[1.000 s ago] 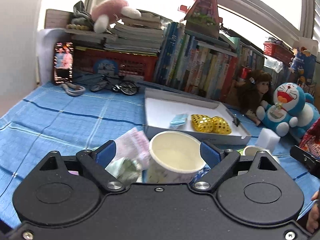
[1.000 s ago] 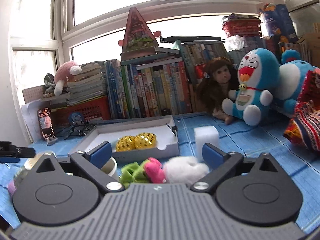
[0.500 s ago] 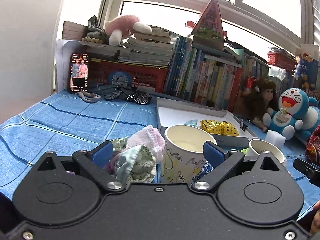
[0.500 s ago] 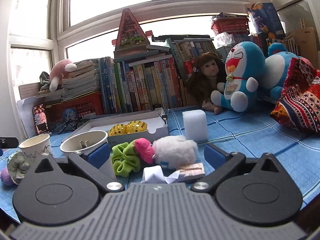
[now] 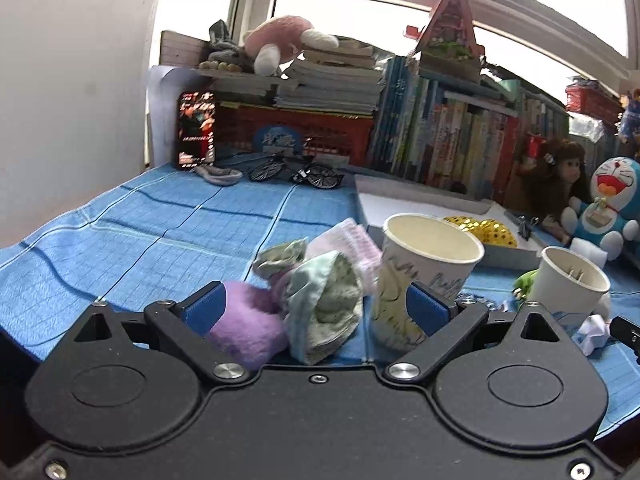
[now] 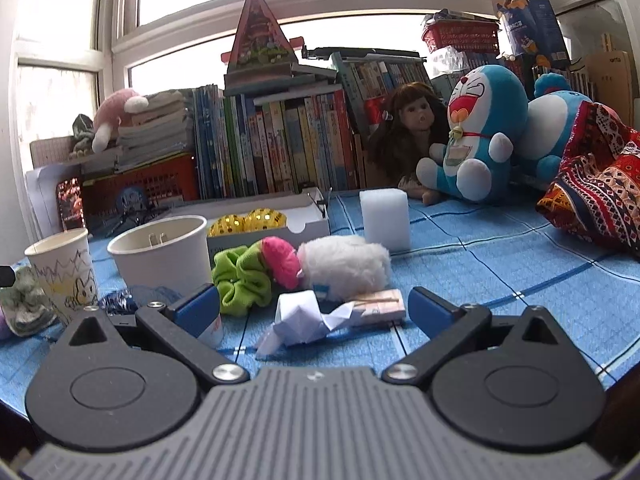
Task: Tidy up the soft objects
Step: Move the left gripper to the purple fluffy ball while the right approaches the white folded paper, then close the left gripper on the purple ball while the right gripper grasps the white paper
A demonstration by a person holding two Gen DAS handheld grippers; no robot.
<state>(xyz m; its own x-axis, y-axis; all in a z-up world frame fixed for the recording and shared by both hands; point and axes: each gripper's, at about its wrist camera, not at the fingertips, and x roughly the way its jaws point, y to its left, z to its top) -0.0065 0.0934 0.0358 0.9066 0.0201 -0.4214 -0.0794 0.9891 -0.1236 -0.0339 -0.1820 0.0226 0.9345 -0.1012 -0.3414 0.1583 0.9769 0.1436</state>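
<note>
Hardly any writing can be read. On the round blue sign fixed to the front of the red basket, pale characters are seen, but they are too blurred to be made out. Lettering is carried on the spines of the row of books to the right of that basket, yet none of it is legible. A hand-drawn zigzag and a small cat face, not words, are borne by the paper cup. The lit phone screen left of the basket shows only unreadable marks.
</note>
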